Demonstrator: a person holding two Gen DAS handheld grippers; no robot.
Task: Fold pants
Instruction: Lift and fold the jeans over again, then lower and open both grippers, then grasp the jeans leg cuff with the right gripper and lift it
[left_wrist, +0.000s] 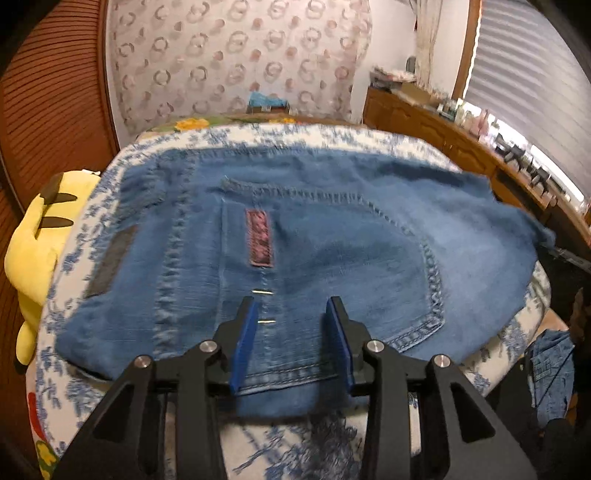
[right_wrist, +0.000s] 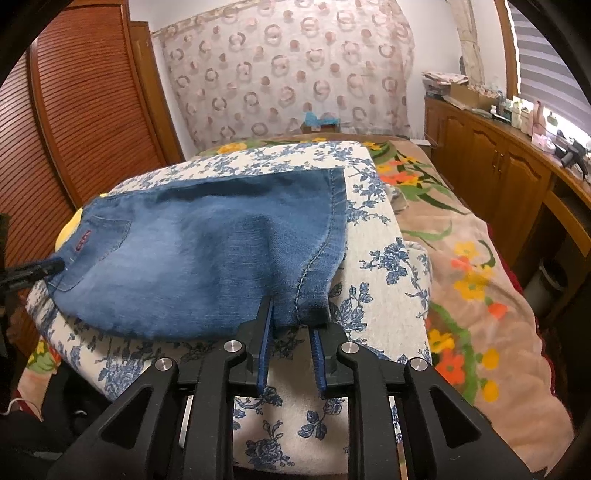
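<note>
The folded jeans (right_wrist: 207, 254) are lying on the blue-flowered white cloth (right_wrist: 384, 295), spreading from its centre toward nine o'clock. The left gripper (left_wrist: 291, 314) is hovering over the waistband hem with its jaws parted, pressing on nothing. The right gripper (right_wrist: 290, 319) is sitting at the jeans' six o'clock corner, jaws apart and released, the denim edge just reaching between the blue pads (right_wrist: 263, 354).

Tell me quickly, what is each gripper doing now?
Left gripper: open, fingers apart over the jeans, holding nothing.
Right gripper: open a little, at the jeans' near edge, gripping nothing.
</note>
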